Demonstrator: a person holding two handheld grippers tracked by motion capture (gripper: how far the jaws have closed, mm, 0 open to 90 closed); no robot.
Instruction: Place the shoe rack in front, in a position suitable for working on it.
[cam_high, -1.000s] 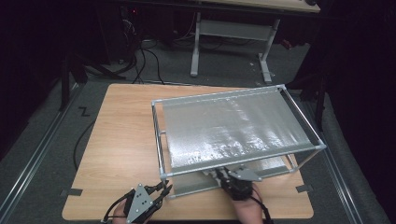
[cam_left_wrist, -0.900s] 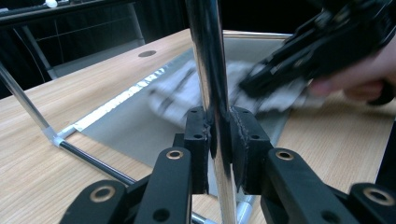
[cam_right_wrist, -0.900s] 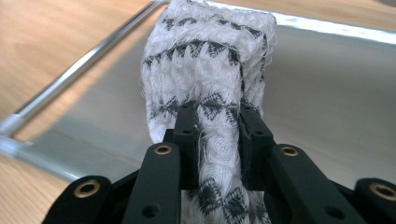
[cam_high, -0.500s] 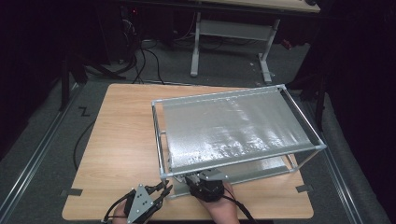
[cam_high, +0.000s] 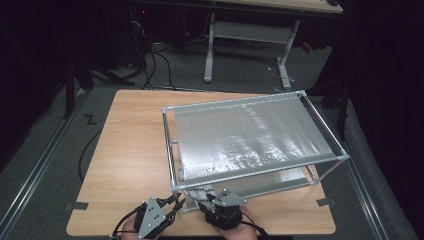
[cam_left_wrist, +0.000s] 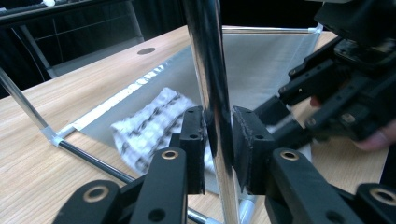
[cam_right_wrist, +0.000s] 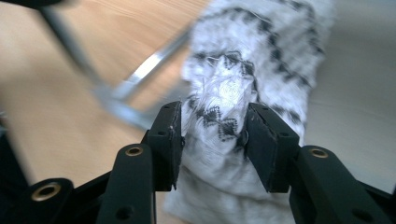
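A metal-framed rack (cam_high: 260, 171) with grey fabric shelves stands on the wooden table (cam_high: 130, 150). My left gripper (cam_high: 177, 201) (cam_left_wrist: 218, 140) is shut on the rack's front-left upright pole (cam_left_wrist: 208, 56); its jaws have just been opening slightly, and the pads still lie against the pole. A white cloth with a black pattern (cam_left_wrist: 149, 126) (cam_right_wrist: 261, 51) lies on the lower shelf. Beside the left one, my right gripper (cam_high: 204, 199) (cam_right_wrist: 214, 135) reaches under the top shelf. Its jaws have just been closing, and a bunched fold of the cloth is pinched between the pads.
The rack takes up the right half of the table; bare wood lies to its left and behind it. Past the table's far edge stands another desk frame (cam_high: 250, 35) with cables (cam_high: 150, 65) on the floor. Metal rails run along both sides of the table.
My right gripper has moved left along the rack's front edge and now sits close beside the left gripper. The left gripper has stayed at the corner pole.
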